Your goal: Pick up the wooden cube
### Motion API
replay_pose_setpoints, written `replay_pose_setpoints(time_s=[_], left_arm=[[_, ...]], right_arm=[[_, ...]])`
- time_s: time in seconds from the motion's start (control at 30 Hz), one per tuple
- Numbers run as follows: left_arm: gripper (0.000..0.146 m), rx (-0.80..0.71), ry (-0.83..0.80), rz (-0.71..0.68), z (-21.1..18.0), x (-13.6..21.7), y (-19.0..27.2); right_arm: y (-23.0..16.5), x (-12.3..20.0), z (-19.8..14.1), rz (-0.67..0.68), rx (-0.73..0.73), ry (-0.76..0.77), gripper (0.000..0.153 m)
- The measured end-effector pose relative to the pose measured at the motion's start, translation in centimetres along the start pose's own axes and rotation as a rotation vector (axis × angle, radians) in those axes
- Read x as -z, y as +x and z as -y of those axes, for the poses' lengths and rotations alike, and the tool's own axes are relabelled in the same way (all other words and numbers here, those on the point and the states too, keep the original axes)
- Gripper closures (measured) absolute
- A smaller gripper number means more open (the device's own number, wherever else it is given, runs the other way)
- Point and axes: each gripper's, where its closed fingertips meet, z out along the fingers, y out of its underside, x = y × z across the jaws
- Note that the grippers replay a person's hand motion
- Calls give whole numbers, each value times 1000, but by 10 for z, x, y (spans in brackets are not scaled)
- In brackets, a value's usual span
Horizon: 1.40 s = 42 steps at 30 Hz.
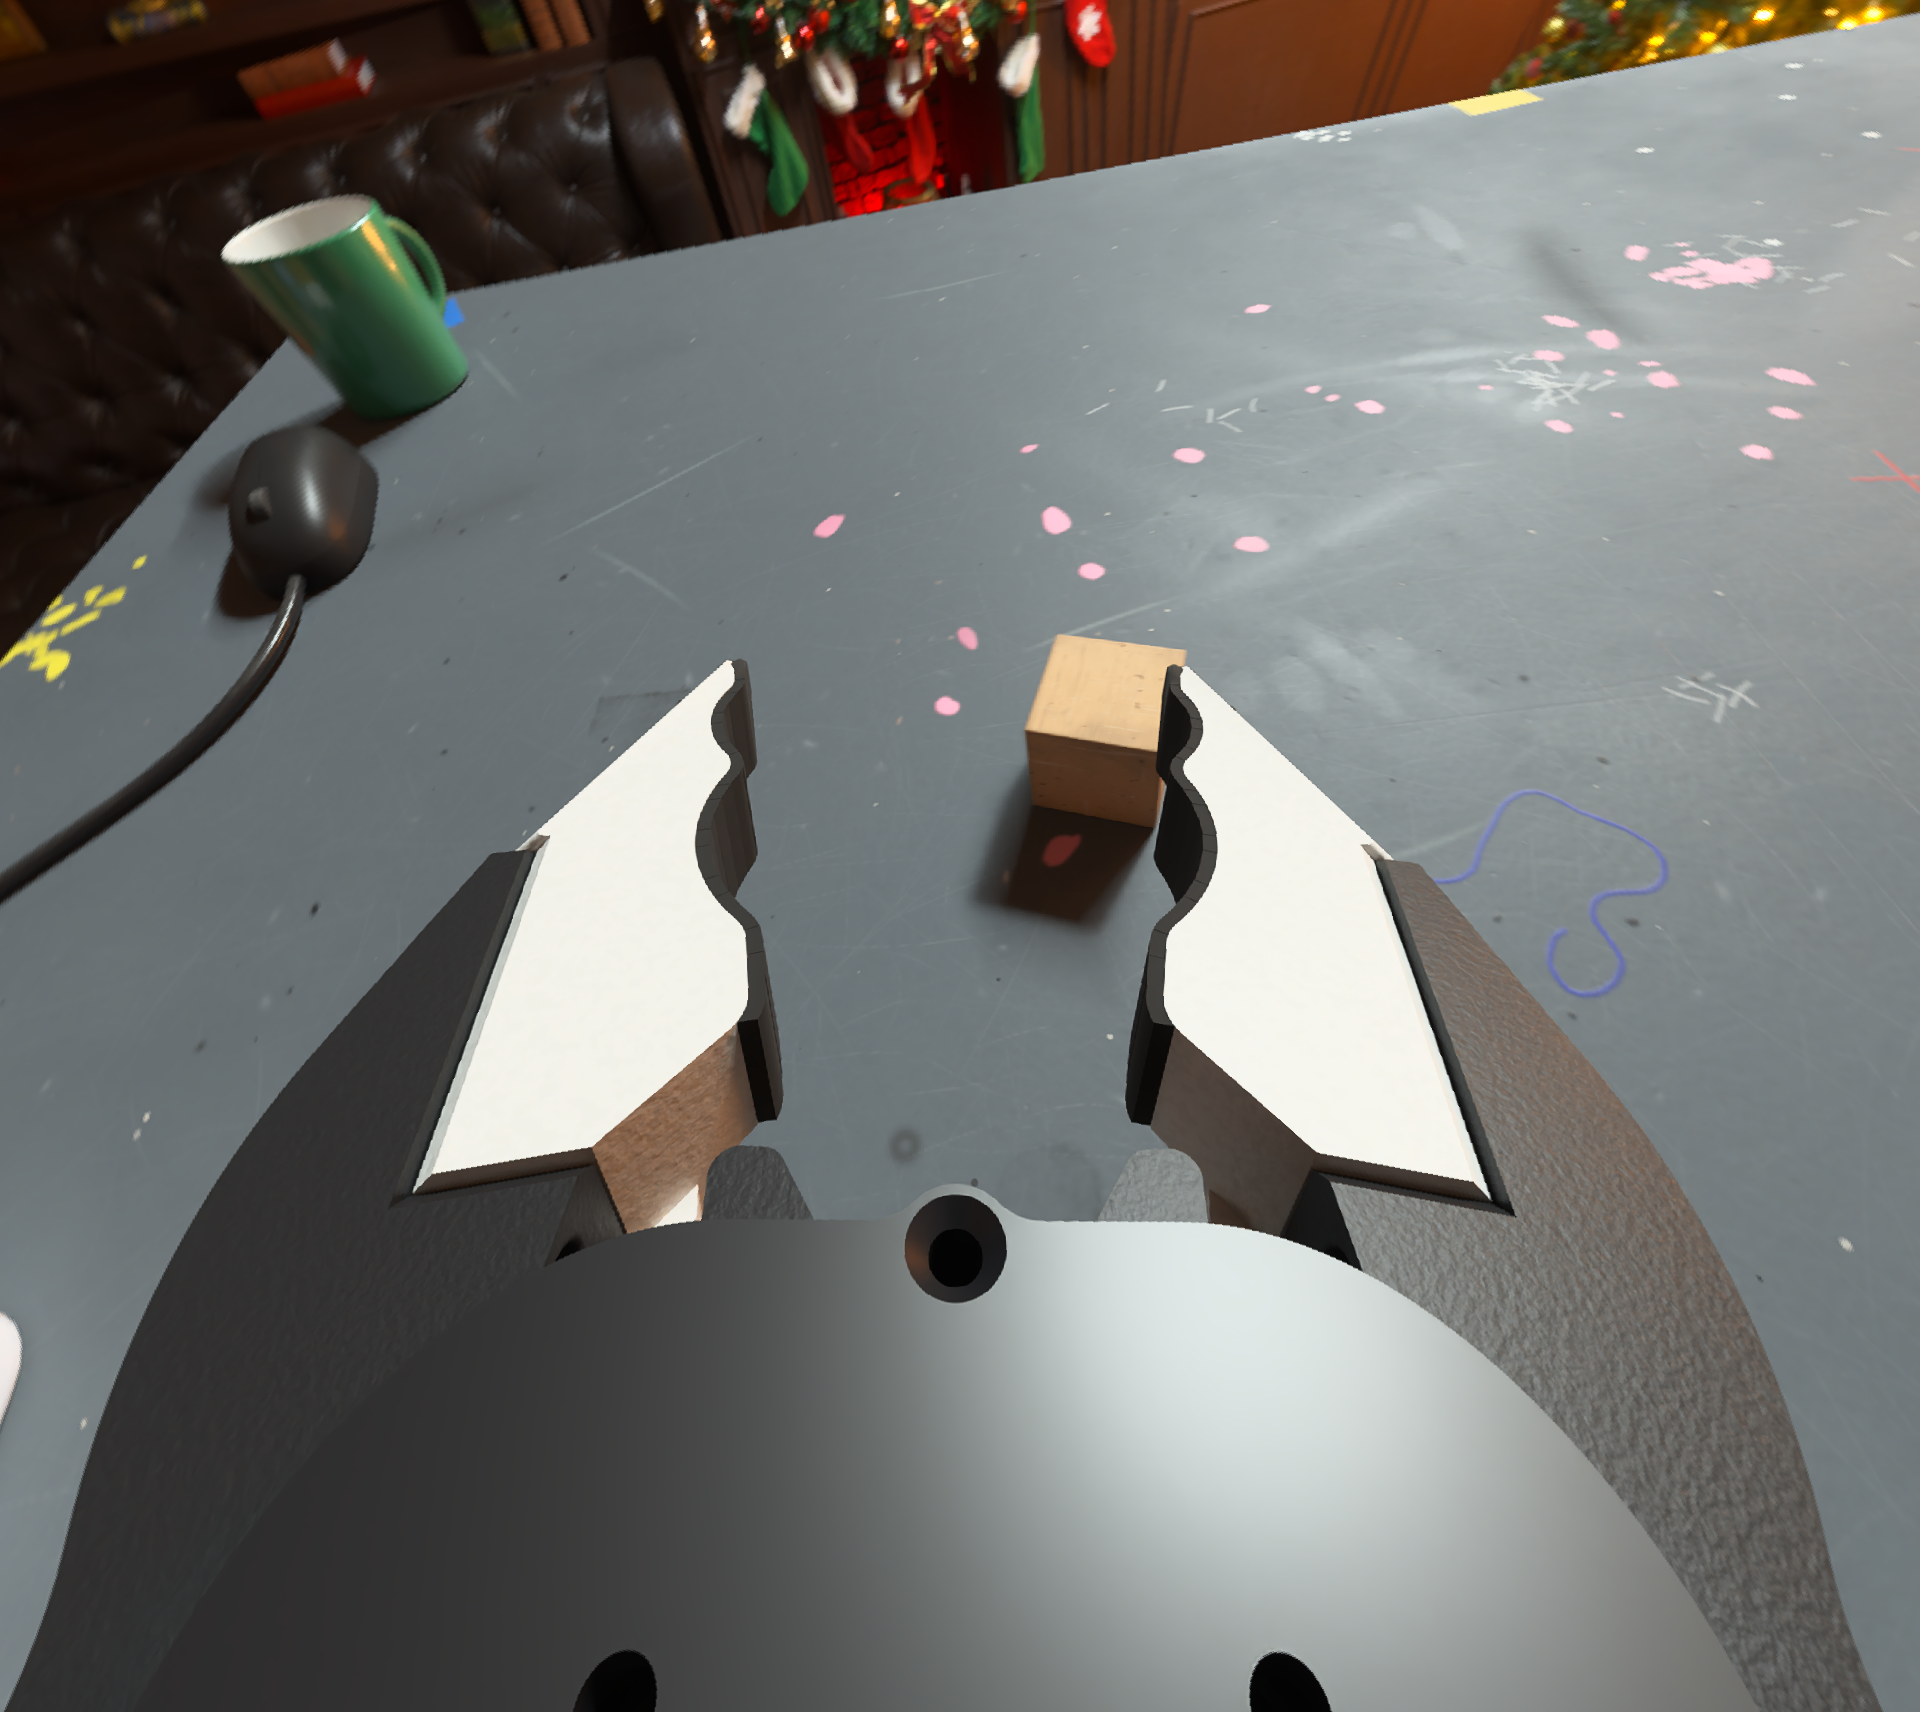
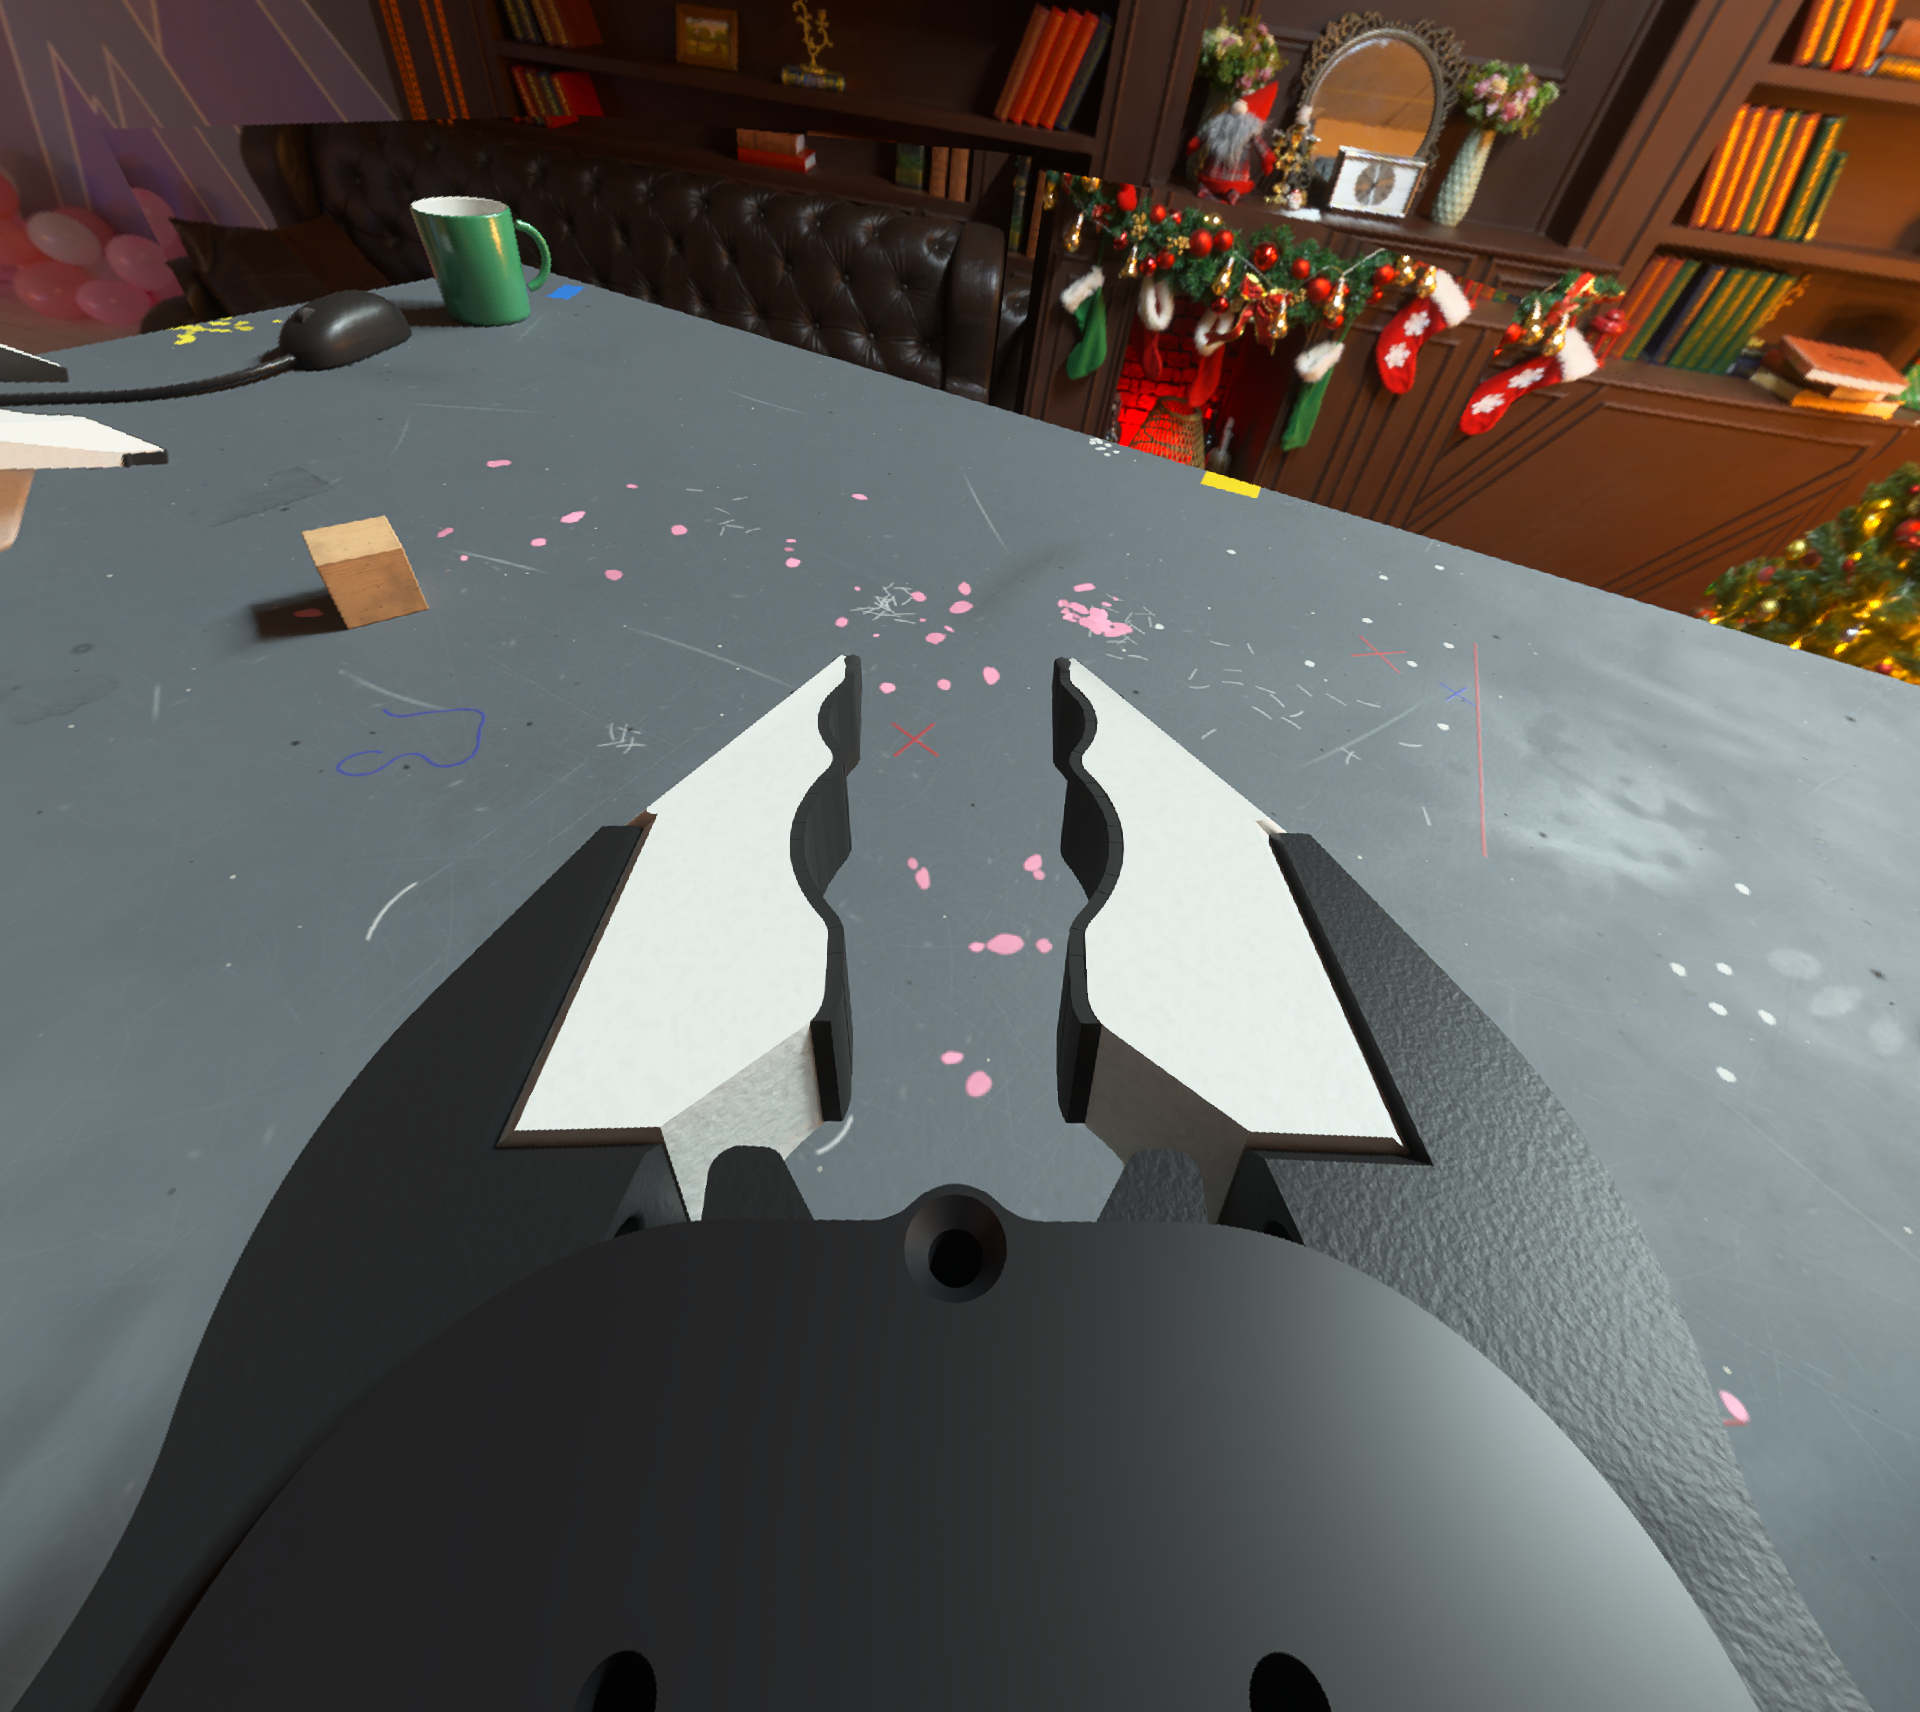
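Note:
The wooden cube [image 1: 1096,727] sits on the grey table [image 1: 1455,519], just ahead of my left gripper [image 1: 956,675]. The left gripper is open and empty. The cube lies toward its right fingertip [image 1: 1179,727], which hides the cube's right edge; the wide gap to the left finger is bare. In the right wrist view the cube [image 2: 364,571] is at the far left, with the left gripper's fingertips [image 2: 94,447] poking in from the left edge, short of it. My right gripper [image 2: 956,665] is open and empty, over the table well right of the cube.
A green mug [image 1: 353,306] stands near the table's far left corner, with a black mouse [image 1: 301,509] and its cable beside it; both also show in the right wrist view, mug [image 2: 478,260] and mouse [image 2: 343,327]. A dark sofa and bookshelves lie beyond the table's edge.

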Motion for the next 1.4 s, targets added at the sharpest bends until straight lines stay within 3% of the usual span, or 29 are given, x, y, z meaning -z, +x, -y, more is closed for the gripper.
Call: replay_pose_setpoints(time_s=[0.1, 0.27, 0.37, 0.47, 0.6, 0.8, 0.97, 1.27, 1.4], left_arm=[[69, 46, -28, -13, -4, -3, -3], [71, 43, -92, -148, -6, -10, 28], [84, 40, -186, -202, -17, -25, 44], [90, -20, -340, -157, -41, -46, 43], [77, 17, -438, -197, -48, -58, 52], [94, -35, -548, -134, -48, -72, 48], [77, -137, -680, -156, -52, -71, 55], [79, -145, -707, -161, -57, -63, 54], [82, -83, -747, -196, -61, -65, 52]], right_arm=[[-2, -2, -1, 13, -7, -4, 116], [-6, -6, -6, 15, 7, -24, 116], [-8, -9, -9, 19, 7, -36, 116], [-11, -10, -9, 28, 10, -43, 116], [-12, -7, -7, 18, 37, -44, 115], [-13, -3, -4, 25, 41, -36, 115], [-10, 3, 1, 16, 48, -23, 115], [-4, 4, -1, 10, 36, -21, 115], [-5, -4, -27, 43, 8, -169, 113]])
